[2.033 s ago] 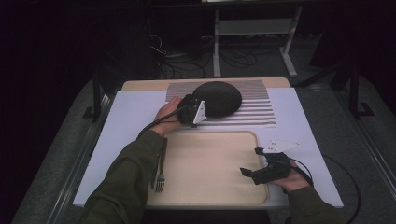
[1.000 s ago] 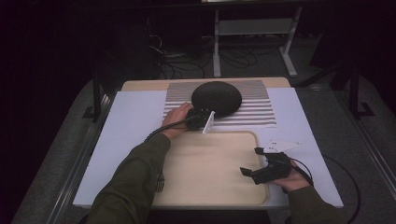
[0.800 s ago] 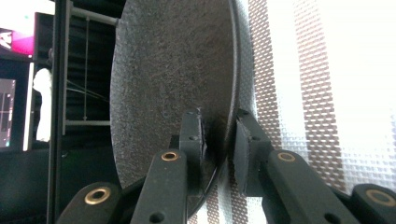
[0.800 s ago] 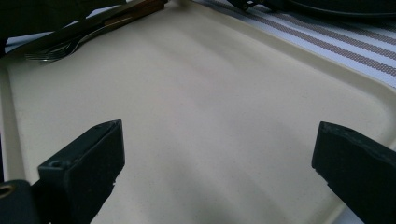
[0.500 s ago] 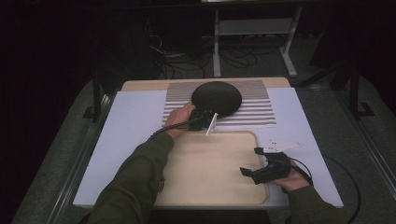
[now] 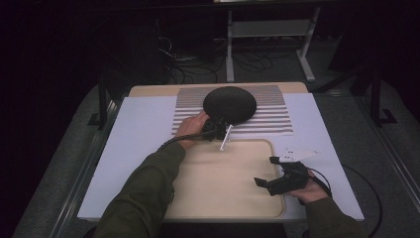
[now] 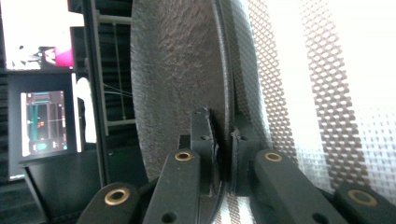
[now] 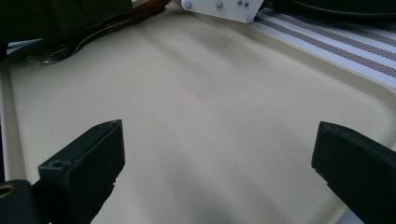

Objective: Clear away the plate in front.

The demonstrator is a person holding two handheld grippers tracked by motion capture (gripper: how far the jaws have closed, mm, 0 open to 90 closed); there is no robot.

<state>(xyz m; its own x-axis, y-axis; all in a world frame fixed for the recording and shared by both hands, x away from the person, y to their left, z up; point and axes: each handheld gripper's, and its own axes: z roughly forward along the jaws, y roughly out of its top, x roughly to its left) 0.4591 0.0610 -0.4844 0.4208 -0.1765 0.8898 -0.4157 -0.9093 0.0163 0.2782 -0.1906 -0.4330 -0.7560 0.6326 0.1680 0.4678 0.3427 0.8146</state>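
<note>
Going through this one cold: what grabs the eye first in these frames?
The black plate on the striped mat at the table's far side, its near rim pinched by the left gripper, whose jaws have just been closing on it. Nearer, the right gripper rests open at the right side of the bare cream tray.

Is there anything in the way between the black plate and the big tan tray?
Nothing visible blocks it. The left gripper has just been closing and pinches the rim of the black plate, which sits on the striped mat. The tan tray lies bare just in front. The right gripper waits open at the tray's right edge.
</note>
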